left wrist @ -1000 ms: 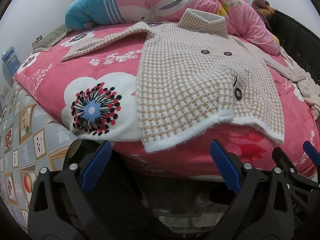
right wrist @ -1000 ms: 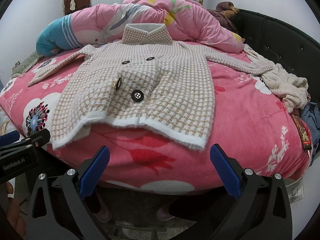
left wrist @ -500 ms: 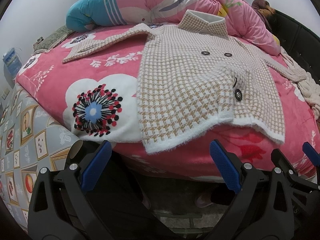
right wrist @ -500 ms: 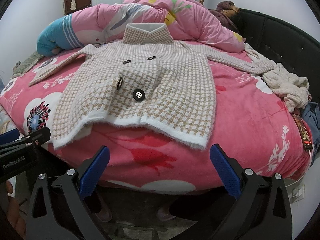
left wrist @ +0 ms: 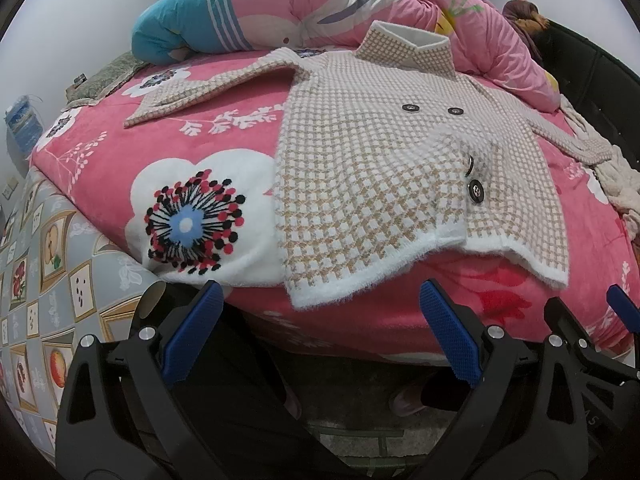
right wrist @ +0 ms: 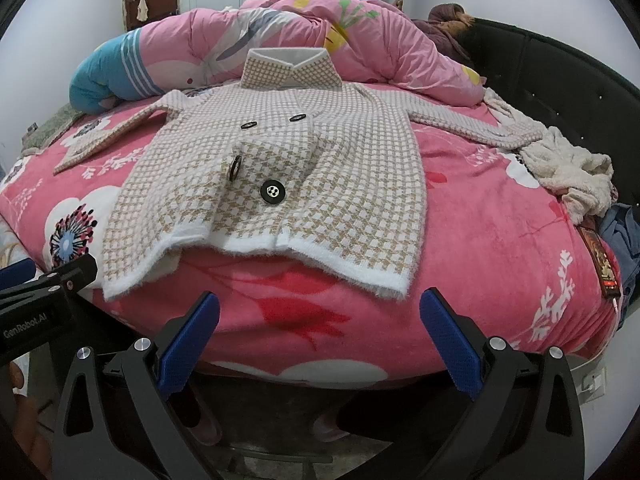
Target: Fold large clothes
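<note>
A beige-and-white houndstooth coat with dark buttons lies front-up on the pink flowered bed, sleeves spread to both sides and its white hem at the near edge. My left gripper hangs open just below and in front of the hem's left corner, holding nothing. My right gripper is open too, in front of the bed edge below the hem's right part. The right gripper's blue pads show at the right edge of the left wrist view.
A rolled pink and blue quilt lies behind the collar. A cream garment is piled at the bed's right side by the black headboard. A patterned sheet hangs down the bed's left side. Floor lies below both grippers.
Both grippers have crept slightly forward toward the bed edge; the coat sits a little larger in both views. Nothing was grasped.
</note>
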